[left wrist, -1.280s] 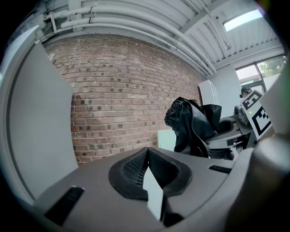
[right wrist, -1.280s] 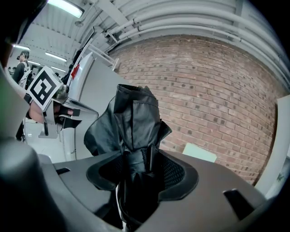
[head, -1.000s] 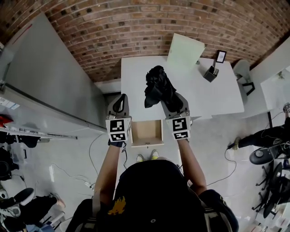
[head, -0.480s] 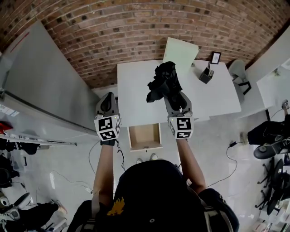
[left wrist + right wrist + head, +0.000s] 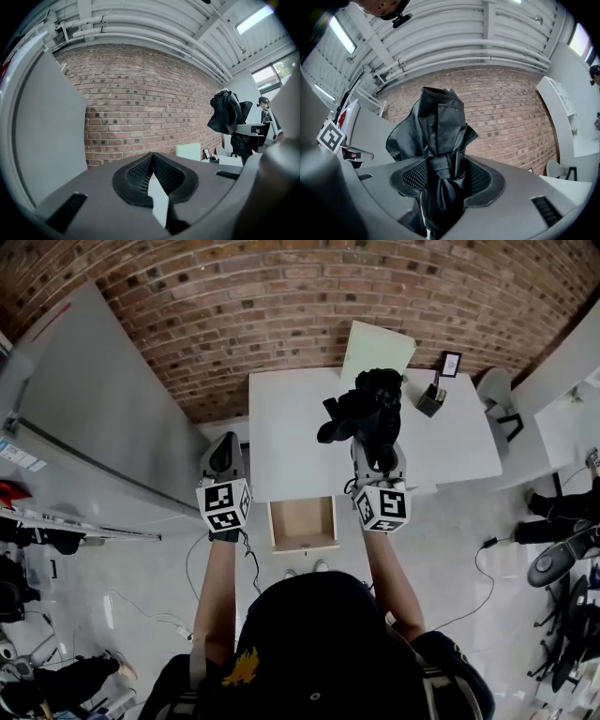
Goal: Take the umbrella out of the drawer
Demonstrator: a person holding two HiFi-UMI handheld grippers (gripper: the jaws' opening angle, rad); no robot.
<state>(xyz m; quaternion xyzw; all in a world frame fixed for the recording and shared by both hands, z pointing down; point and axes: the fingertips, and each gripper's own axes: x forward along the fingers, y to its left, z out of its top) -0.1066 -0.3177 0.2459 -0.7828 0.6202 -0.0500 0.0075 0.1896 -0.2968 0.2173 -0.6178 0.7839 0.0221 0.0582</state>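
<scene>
Head view: the right claw (image 5: 377,448) is up over the white table (image 5: 291,427), clamped on the black folded umbrella (image 5: 367,407). The umbrella sticks out past the claw's far end, with loose fabric bunching to the left. The drawer (image 5: 303,521) hangs open at the table's near edge, nearer and left of the umbrella, between the two arms. The left claw (image 5: 223,448) hovers just off the table's left side.

Left gripper view: jaws pressed together, nothing in them. The umbrella shows far right against the brick wall (image 5: 140,93).

Right gripper view: the pads (image 5: 415,177) pinch the umbrella right around its strap (image 5: 446,165), fabric flaring above.
</scene>
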